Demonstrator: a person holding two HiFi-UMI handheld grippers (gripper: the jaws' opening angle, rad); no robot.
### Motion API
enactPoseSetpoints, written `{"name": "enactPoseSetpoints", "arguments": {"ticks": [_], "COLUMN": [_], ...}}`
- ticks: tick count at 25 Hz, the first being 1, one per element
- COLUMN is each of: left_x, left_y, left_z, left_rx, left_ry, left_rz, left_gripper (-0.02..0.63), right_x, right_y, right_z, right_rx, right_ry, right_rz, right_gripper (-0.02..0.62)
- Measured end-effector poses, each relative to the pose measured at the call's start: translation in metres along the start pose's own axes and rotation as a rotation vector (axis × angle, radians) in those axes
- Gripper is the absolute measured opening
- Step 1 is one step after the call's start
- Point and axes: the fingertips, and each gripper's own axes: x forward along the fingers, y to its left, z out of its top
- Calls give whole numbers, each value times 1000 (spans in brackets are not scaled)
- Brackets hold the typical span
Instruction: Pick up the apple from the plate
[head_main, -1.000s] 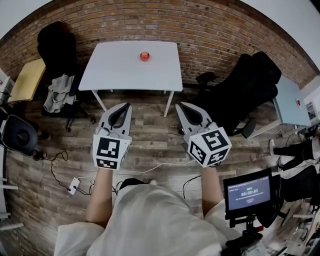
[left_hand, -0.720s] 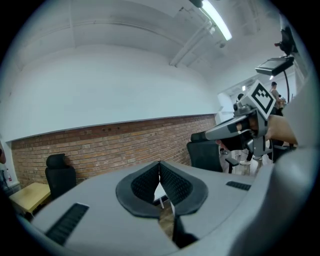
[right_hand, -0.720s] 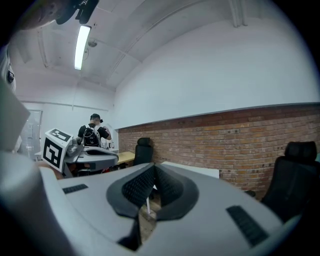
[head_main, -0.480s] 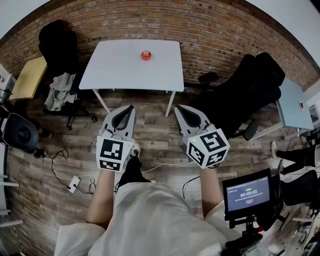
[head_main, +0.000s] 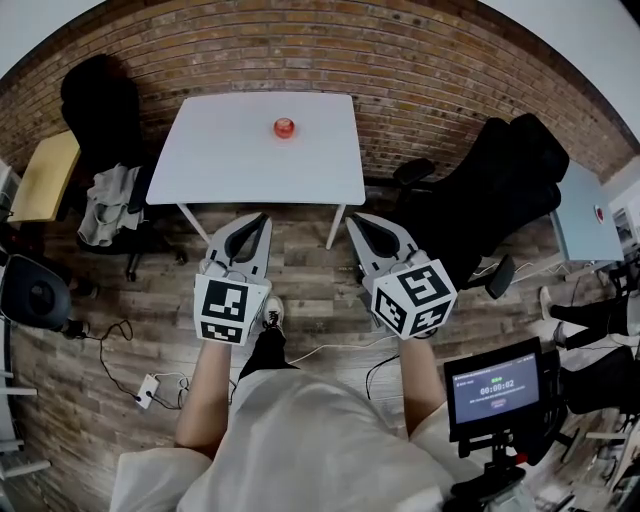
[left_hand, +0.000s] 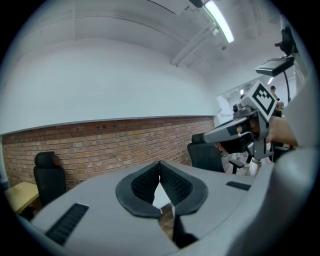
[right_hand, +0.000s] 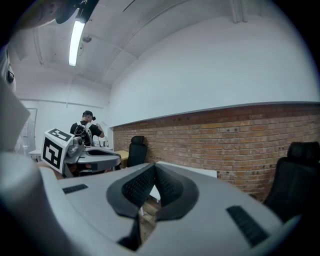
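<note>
A red apple (head_main: 284, 127) sits on a small plate near the back of a white table (head_main: 220, 165) by the brick wall, seen in the head view. Both grippers are held over the wooden floor, well short of the table. The left gripper (head_main: 262, 218) points toward the table with its jaws shut and nothing between them. The right gripper (head_main: 354, 219) beside it is also shut and empty. In the left gripper view the left gripper (left_hand: 159, 164) shows closed tips, with the white table a sliver behind them. The right gripper view shows the right gripper (right_hand: 154, 166) closed too.
Black office chairs stand left (head_main: 95, 105) and right (head_main: 500, 175) of the table. A chair with draped clothing (head_main: 112, 200) stands by the table's left leg. A yellow desk (head_main: 42, 175) is far left. Cables and a power strip (head_main: 148, 378) lie on the floor. A monitor on a stand (head_main: 497, 385) is lower right.
Both grippers and the person have moved forward toward the table; the table and apple now sit lower and nearer in the head view. A foot has stepped forward below the left gripper.
</note>
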Motion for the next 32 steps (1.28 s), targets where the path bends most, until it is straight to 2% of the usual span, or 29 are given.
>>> {"name": "enactPoseSetpoints", "arguments": {"ticks": [16, 32], "left_x": [103, 183], "left_y": [98, 160], "left_z": [-7, -20], "left_rx": [-24, -45], "left_ry": [19, 30], "left_rz": [-27, -75], "left_gripper": [6, 6], "right_x": [125, 208], "right_y": [-54, -98], "right_z": [27, 37], "right_rx": [14, 22], "right_ry": [28, 46], "right_rz": [-17, -58], "right_gripper": [3, 3]}}
